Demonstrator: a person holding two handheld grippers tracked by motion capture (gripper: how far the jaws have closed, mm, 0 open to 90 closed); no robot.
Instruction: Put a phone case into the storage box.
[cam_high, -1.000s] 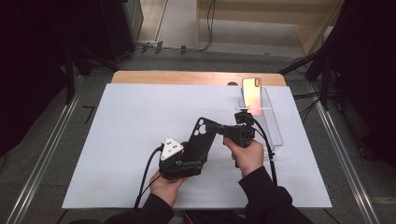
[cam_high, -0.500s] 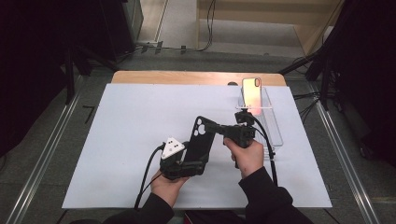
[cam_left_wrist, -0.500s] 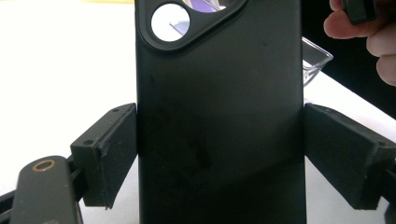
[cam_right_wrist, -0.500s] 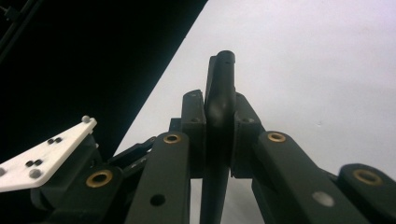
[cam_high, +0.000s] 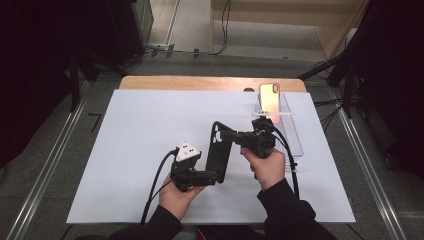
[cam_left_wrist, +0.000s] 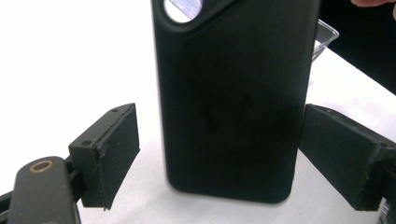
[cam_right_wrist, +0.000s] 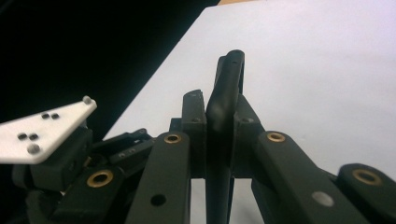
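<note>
The black phone case (cam_high: 218, 152) stands on edge above the middle of the white mat (cam_high: 125, 145). The right gripper (cam_high: 231, 136) pinches its far end, while the left gripper (cam_high: 216, 175) has its jaws spread either side of the near end, not touching

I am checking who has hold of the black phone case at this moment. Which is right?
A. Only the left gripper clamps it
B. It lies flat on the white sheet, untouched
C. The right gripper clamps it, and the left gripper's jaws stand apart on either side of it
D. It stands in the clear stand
C: in the right gripper view the right gripper pinches the black phone case edge, while the left gripper pads stand clear of its sides.
</note>
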